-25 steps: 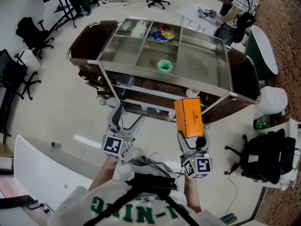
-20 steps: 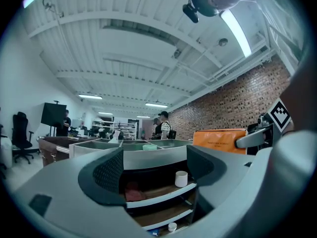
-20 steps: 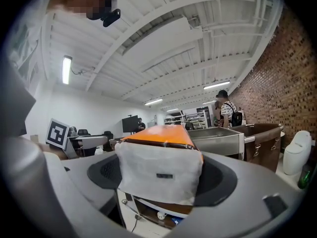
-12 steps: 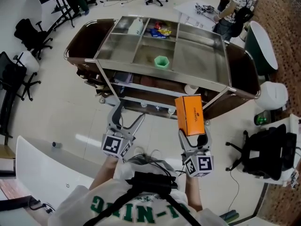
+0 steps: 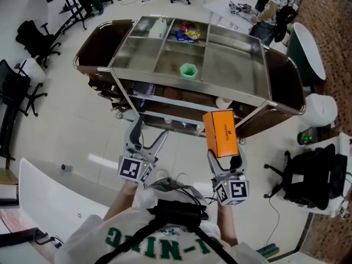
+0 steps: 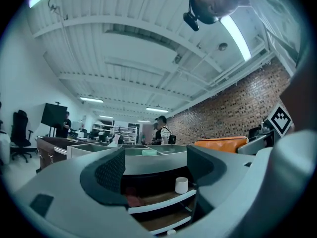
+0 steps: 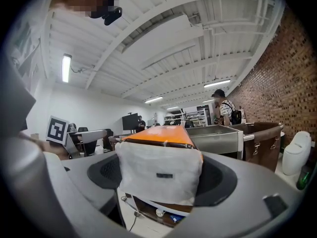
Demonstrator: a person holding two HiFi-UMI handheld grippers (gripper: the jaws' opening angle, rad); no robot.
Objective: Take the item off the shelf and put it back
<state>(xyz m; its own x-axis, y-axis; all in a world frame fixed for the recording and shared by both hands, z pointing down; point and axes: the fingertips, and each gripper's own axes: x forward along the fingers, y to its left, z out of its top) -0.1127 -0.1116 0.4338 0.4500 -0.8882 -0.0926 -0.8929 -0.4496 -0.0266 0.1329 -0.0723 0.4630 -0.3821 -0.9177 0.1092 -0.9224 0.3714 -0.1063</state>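
The orange box (image 5: pixel 221 133) is in the air, just before the front edge of the steel cart (image 5: pixel 236 70), toward its front right corner. The right hand-held gripper (image 5: pixel 224 159) presses its 2 jaws on the near end of the box and holds it about level. The left hand-held gripper (image 5: pixel 152 130) has its jaws apart with nothing between them, before the same front edge. A green cup (image 5: pixel 188 70) stands in the cart's top tray.
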